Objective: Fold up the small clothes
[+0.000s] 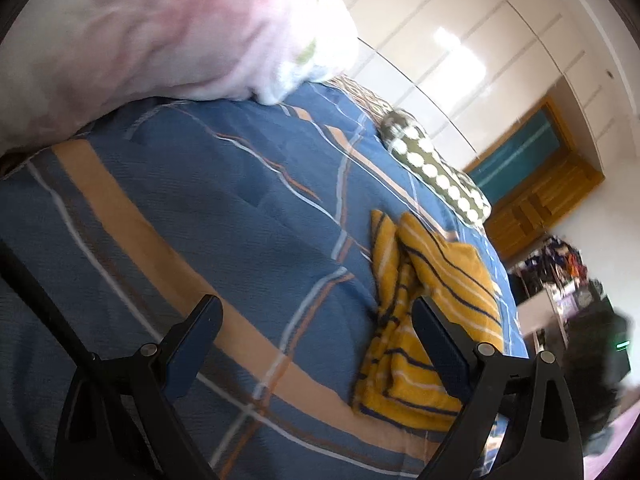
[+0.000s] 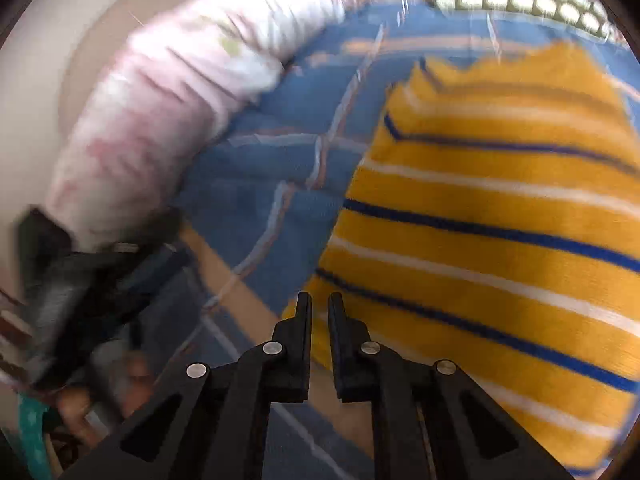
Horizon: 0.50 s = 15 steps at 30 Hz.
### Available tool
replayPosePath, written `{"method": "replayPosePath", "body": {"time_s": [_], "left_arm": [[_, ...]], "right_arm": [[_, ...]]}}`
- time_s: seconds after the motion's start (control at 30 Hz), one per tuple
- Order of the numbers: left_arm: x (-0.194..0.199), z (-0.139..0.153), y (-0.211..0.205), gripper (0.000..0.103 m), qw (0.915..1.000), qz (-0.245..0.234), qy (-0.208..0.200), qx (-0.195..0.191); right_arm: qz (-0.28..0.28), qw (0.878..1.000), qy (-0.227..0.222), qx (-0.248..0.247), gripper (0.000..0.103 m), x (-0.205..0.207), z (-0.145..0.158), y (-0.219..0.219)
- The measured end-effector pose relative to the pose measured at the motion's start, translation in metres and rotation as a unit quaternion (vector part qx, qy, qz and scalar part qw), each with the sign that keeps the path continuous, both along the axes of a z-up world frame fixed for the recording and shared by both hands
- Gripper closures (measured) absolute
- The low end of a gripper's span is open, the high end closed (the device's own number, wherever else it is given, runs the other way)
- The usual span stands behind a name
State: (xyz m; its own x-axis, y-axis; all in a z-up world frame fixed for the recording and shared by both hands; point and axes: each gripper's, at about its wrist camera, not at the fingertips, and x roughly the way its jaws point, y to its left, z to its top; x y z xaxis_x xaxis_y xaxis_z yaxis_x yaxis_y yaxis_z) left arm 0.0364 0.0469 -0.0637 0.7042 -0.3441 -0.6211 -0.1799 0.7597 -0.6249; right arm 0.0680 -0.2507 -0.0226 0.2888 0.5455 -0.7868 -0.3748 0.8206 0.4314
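The bed (image 1: 208, 208), covered in a blue plaid sheet, fills the area ahead of both grippers, with a pink-and-white duvet (image 1: 160, 32) bunched at its far side and a green dotted pillow (image 1: 436, 168) beyond the work area. The yellow striped garment (image 1: 424, 320) lies crumpled on the sheet, just ahead and to the right of your left gripper (image 1: 316, 328), whose jaws are spread wide and hold nothing; its right finger overlaps the garment in view, but contact cannot be confirmed. Your right gripper (image 2: 319, 308) has its jaws nearly closed with only a thin gap, positioned at the garment's (image 2: 500, 220) near-left edge; whether fabric is pinched between them cannot be determined. Note the risks: a closing gripper may catch the sheet together with the garment, since both are soft and layered. Both views are blurred, suggesting fast motion, so a single-layer pinch could slip or drag the garment into further creases.
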Motion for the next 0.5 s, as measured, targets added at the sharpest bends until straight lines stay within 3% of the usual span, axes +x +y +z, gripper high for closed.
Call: {"method": "replayPosePath", "body": {"time_s": [0.03, 0.1, 0.13, 0.17, 0.23, 0.37, 0.43, 0.5], "left_arm": [[0.003, 0.001, -0.006, 0.009, 0.9999, -0.014, -0.002, -0.002], [0.011, 0.001, -0.018, 0.009, 0.999, -0.043, -0.006, -0.015], [0.019, 0.0, -0.027, 0.009, 0.9977, -0.062, -0.008, -0.027], [0.028, 0.0, -0.033, 0.009, 0.9964, -0.075, -0.01, -0.037], [0.052, -0.002, -0.048, 0.009, 0.9936, -0.101, -0.008, -0.05], [0.083, -0.018, -0.075, 0.009, 0.988, -0.142, 0.023, -0.058], [0.093, -0.031, -0.085, 0.009, 0.981, -0.167, 0.044, -0.088], [0.099, -0.039, -0.091, 0.02, 0.9792, -0.171, 0.056, -0.093]], "right_arm": [[-0.007, 1.0, -0.017, 0.011, 0.092, -0.004, 0.013, -0.013], [-0.045, 0.997, -0.059, 0.023, 0.074, -0.007, 0.041, -0.051], [-0.066, 0.995, -0.074, 0.018, 0.045, -0.004, 0.048, -0.064], [-0.096, 0.991, -0.092, 0.009, 0.024, 0.0, 0.053, -0.083], [-0.142, 0.985, -0.096, -0.006, 0.022, 0.014, 0.049, -0.11], [-0.182, 0.983, -0.037, 0.004, 0.023, 0.057, 0.005, -0.141], [-0.178, 0.984, -0.01, 0.024, 0.032, 0.07, -0.015, -0.147], [-0.171, 0.983, 0.03, 0.058, 0.043, 0.08, -0.042, -0.145]]}}
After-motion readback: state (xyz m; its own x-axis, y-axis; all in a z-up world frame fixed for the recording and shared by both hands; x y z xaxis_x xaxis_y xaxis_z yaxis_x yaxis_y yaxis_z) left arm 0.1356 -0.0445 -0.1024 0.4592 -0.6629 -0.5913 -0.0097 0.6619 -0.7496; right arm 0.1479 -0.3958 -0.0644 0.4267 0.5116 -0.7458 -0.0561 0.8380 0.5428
